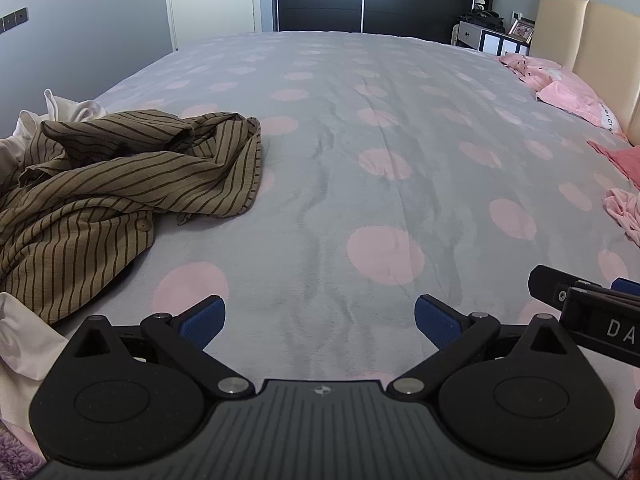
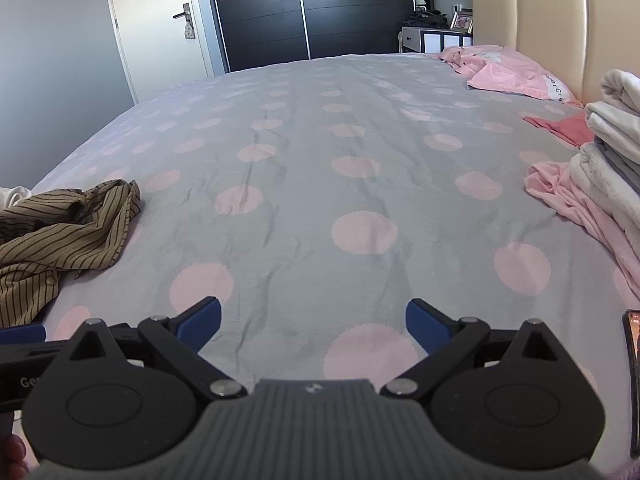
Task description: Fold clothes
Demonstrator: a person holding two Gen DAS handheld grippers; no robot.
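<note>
We hold both claws low over the bed (image 1: pixel 360 92), side by side, each spread wide and carrying nothing: the left claw (image 1: pixel 320 320) and the right claw (image 2: pixel 314 322) both point across a bare stretch of the grey, pink-dotted bedspread. That open middle looks like our working area, kept free so a garment can be laid flat. The next piece to fold, by our reading, is the olive striped shirt (image 1: pixel 120 176), crumpled in a heap at the left of the bed, near the left claw and well apart from the right one. White garments (image 1: pixel 24 344) lie bunched beside and behind it. On the right sits a stack of folded laundry (image 2: pixel 616 152), resting on a pink garment (image 2: pixel 560 196), which suggests finished pieces are put there, away from the unfolded heap.
</note>
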